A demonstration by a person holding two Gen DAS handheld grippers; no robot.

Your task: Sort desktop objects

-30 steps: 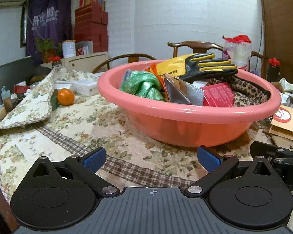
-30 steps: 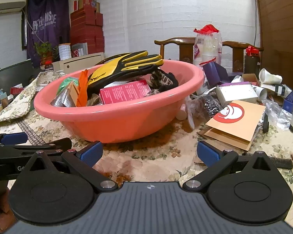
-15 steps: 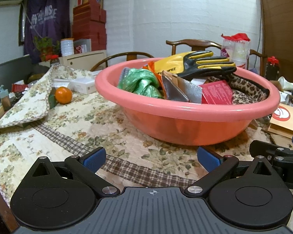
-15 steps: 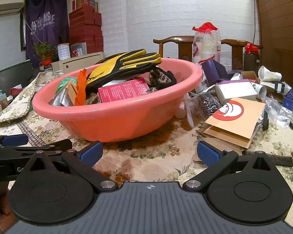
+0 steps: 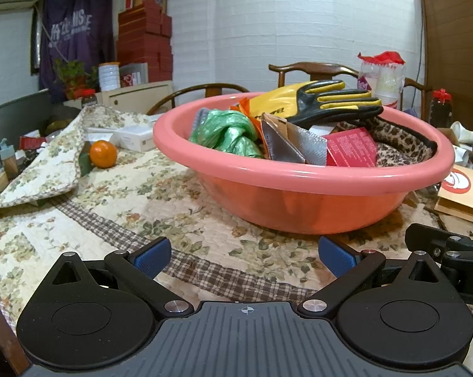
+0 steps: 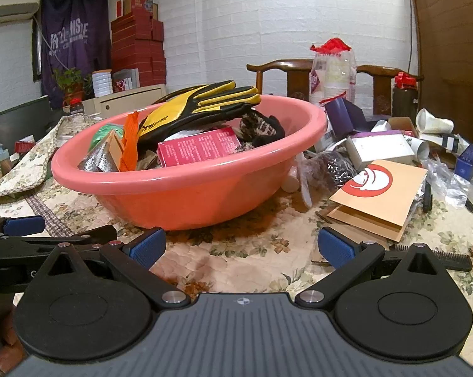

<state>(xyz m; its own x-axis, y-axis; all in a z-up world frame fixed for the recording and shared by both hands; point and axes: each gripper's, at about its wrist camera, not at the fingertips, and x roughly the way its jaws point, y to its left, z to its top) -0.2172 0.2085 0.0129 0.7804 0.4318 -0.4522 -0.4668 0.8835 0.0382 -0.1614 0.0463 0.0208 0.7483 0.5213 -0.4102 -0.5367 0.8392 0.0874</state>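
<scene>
Basin sits on the counter ahead of both sets of fingers, glove on top. Left gripper and right gripper spread apart, empty. Comb, probably, by right finger.

Behind the table stand two dark wooden chairs, a stack of red boxes against the white brick wall, a potted plant and a hanging purple garment.

pink basin heaped full, yellow glove atop
</scene>
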